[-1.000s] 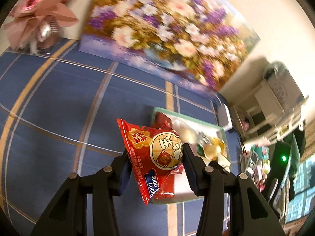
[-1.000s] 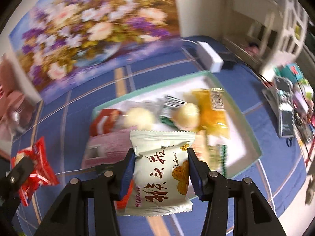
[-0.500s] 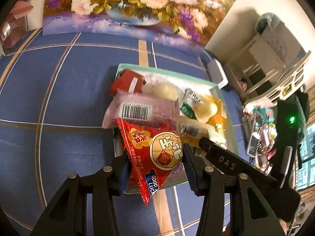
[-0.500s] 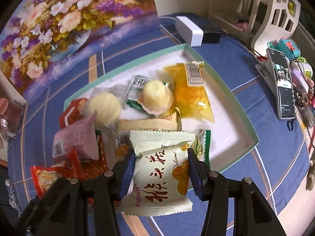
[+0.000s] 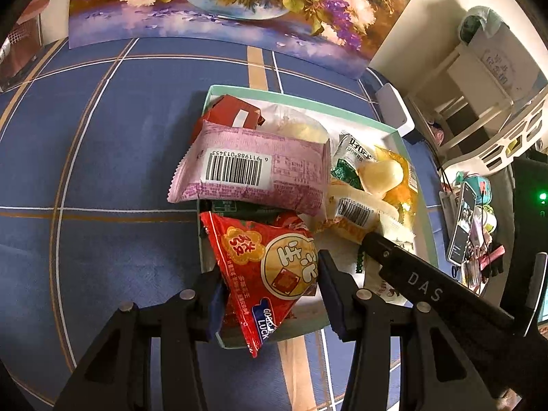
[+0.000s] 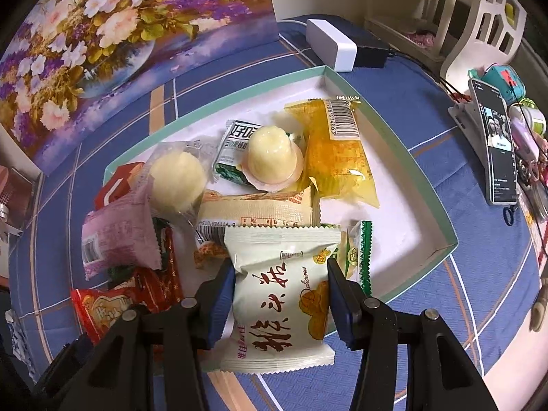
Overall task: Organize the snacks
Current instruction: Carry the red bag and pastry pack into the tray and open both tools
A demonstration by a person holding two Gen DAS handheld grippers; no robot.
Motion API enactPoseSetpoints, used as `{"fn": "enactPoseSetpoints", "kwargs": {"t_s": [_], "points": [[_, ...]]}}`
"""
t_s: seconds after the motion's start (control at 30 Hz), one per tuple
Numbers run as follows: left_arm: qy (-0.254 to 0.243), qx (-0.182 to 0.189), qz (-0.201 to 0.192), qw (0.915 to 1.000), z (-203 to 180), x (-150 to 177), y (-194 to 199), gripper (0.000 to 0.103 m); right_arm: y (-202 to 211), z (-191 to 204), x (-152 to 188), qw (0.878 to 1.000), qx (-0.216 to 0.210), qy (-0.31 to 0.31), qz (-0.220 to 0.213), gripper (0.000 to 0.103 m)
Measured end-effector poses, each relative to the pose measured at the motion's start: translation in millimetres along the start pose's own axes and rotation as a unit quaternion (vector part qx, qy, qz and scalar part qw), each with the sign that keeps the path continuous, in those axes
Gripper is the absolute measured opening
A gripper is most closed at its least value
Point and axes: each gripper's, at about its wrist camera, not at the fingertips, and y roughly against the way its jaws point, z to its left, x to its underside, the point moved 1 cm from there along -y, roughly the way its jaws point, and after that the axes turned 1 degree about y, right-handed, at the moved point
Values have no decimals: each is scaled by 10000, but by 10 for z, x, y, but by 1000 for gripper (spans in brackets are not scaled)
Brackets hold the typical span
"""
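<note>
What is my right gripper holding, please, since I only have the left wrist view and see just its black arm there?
Observer: The right gripper is shut on a cream-white snack packet with brown lettering.
Operator: Is that packet over the tray?
Observer: Yes, over the near edge of the mint-rimmed white tray.
Operator: Where is there free space?
Observer: The tray's right corner, beside the yellow translucent packet, shows bare white floor.

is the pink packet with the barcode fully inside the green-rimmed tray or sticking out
Sticking out. The pink barcode packet lies atop other snacks, its left crimped end overhanging the green-rimmed tray onto the blue tablecloth.
</note>
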Motion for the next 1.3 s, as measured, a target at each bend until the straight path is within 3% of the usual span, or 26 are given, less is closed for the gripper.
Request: {"fn": "enactPoseSetpoints", "kwargs": {"t_s": [0.37,0.9,1.3], "points": [[45,-43,133,9999,5,11,-54,52,-32,-14,12,10000,-54,-45,43,55],[96,-47,149,9998,15,-23,60,66,15,-36,8,9997,-160,-167,15,56],[217,-36,185,9996,78,-19,190,67,-82,25,31,9999,-109,-56,86,55]]}}
